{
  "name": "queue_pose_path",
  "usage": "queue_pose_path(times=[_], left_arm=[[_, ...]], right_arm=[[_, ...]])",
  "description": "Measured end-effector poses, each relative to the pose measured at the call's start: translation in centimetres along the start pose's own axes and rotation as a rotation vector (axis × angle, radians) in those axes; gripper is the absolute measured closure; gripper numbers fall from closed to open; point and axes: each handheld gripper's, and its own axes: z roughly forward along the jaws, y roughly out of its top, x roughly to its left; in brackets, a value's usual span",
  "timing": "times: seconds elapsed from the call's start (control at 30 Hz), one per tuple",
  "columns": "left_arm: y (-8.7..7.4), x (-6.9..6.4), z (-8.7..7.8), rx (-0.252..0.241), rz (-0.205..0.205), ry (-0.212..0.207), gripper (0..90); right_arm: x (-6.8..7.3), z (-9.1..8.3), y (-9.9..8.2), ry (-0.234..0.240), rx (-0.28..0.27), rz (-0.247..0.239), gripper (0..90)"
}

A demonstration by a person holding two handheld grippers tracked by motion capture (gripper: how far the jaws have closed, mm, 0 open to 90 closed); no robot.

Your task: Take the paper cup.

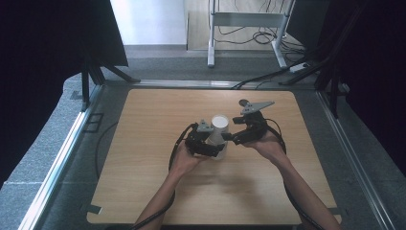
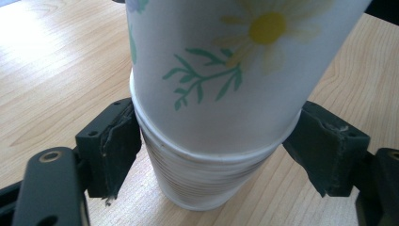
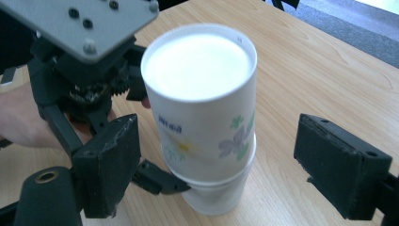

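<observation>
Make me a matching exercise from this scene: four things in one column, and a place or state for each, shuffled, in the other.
Things:
1. upper cup
2. left gripper
3. right gripper
4. table

Place or state:
A. light wood, with the cup stack standing on it
B. jaws apart on either side of the upper cup, clear of it
C. flower print, sits on top of the lower cup
D. pads against the lower cup, just under the upper cup's rim

Pairs: 1-C, 2-D, 3-B, 4-A
</observation>
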Motion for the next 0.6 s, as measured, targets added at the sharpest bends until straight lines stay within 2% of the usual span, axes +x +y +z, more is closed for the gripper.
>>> queue_pose_path(times=[0.37, 0.6], left_arm=[[0.0, -0.1, 0.0, 0.005, 0.006, 0.010, 21.0], [0.0, -0.2, 0.0, 0.013, 0.024, 0.020, 21.4]], right_arm=[[0.1, 0.6, 1.6, 0.013, -0.008, 0.001, 19.6], [0.2, 1.1, 2.6, 0.014, 0.006, -0.012, 26.6]])
